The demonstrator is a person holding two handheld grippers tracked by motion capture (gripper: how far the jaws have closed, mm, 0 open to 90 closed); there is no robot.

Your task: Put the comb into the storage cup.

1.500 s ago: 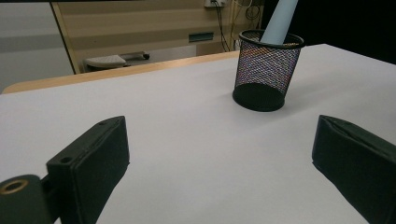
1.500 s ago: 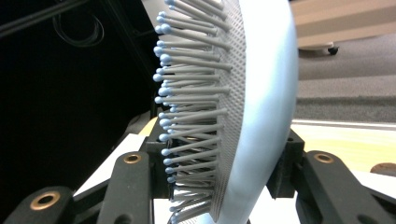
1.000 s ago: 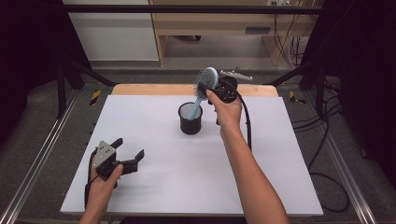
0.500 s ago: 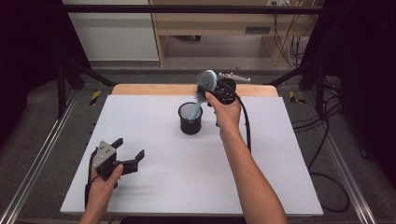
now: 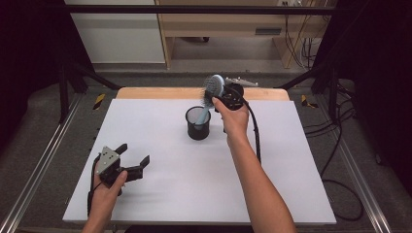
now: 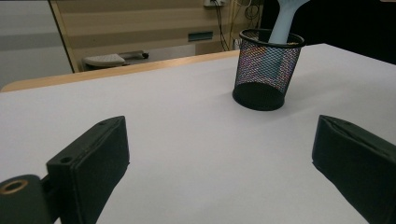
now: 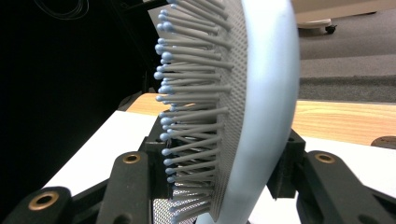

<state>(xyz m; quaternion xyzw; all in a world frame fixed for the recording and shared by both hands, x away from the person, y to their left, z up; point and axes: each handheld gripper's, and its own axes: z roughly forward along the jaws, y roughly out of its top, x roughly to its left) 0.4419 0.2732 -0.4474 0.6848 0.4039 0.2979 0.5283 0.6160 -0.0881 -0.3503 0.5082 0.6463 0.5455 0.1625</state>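
Pale-blue hairbrush point(image 5: 214, 87) handle-down in mesh cup point(image 5: 197, 123), clamped in right tongs point(image 5: 224, 97), unreleased; left tongs point(image 5: 130, 160) wide open, empty

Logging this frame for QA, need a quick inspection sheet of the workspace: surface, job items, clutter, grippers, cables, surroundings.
Surface: white table top, wooden strip along the far edge.
Job's things: black mesh cup upright; light blue hairbrush, handle down in the cup.
Clutter: nothing seen.
Grippers: right gripper shut on the hairbrush head; left gripper open, low over the near left of the table.
Cables: black cable trails along the right forearm; more cables on the floor at right.
Surroundings: grey floor, wooden furniture behind, black frame.
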